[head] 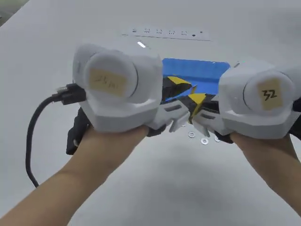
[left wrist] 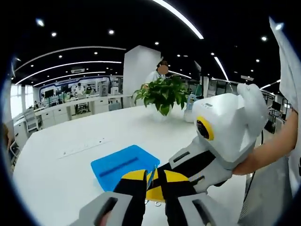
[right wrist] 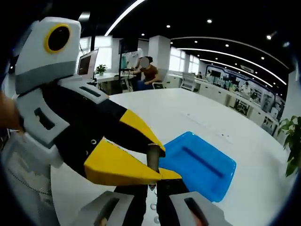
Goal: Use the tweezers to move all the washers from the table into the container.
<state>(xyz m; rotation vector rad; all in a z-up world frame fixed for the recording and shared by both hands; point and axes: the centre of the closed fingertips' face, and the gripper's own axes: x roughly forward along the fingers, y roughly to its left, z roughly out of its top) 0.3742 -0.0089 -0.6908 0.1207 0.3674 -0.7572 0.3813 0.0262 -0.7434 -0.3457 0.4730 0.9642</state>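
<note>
White table (head: 155, 188) spreads wide in the head view, bare to the left and in front, with a power strip (head: 164, 34) near the far edge. The blue container (head: 200, 70) lies between the strip and the grippers. Washers (head: 204, 141) lie on the table just before the container's near edge. Both forearms reach in from below. The left gripper (head: 180, 84) and right gripper (head: 198, 100) angle inward, and their yellow tips meet over that edge. A black cable (head: 33, 136) loops off the left gripper's body.

Left gripper view: an open-plan office under strip lights, with a plant (left wrist: 162, 94) at the table's far side and a person (left wrist: 160, 70) behind it. The jaws stand nearly together, pinching the tweezers (left wrist: 151, 173). The right gripper reaches in from the right to the same spot.

Right gripper view: desks and a seated person (right wrist: 148, 70). The tweezers rise between its jaws, but the left gripper's yellow jaw covers the tips, so I cannot tell whether they grip. The container lies ahead to the right.
</note>
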